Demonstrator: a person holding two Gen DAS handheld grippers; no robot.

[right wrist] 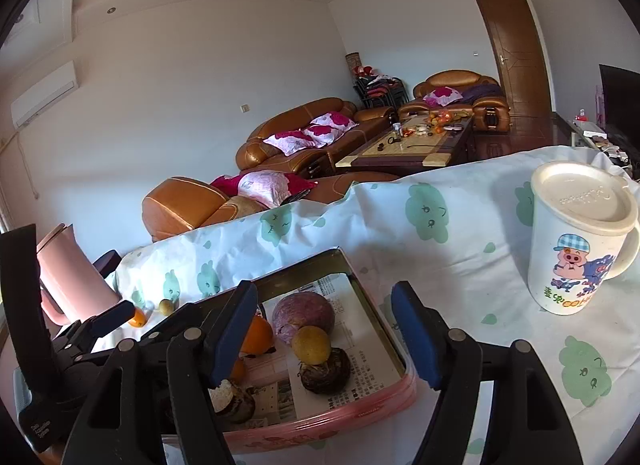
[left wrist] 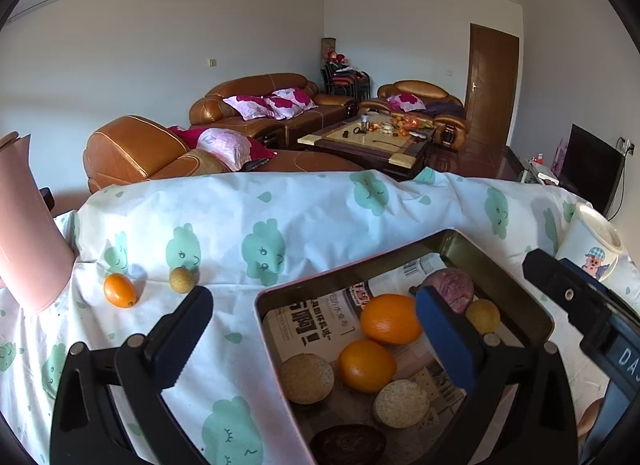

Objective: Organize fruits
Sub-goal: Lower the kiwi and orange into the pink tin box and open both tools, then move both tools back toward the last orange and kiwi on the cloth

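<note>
A pink-rimmed tin tray [left wrist: 266, 299] lined with newspaper holds two oranges [left wrist: 390, 319], a purple fruit [left wrist: 452, 287], a small yellow fruit [left wrist: 482, 316], tan round fruits [left wrist: 306, 379] and a dark one [left wrist: 348, 443]. A small orange fruit [left wrist: 119, 290] and a tan longan [left wrist: 181, 280] lie on the cloth left of the tray. My left gripper [left wrist: 310, 341] is open and empty over the tray's left rim. My right gripper [right wrist: 324, 335] is open and empty above the tray [right wrist: 360, 405], over the yellow fruit [right wrist: 311, 345] and a dark fruit [right wrist: 326, 375].
A pink kettle [left wrist: 28, 233] stands at the table's left. A lidded white cartoon mug [right wrist: 576, 241] stands to the right of the tray. A cloud-print cloth [left wrist: 280, 225] covers the table. Sofas and a coffee table lie beyond the far edge.
</note>
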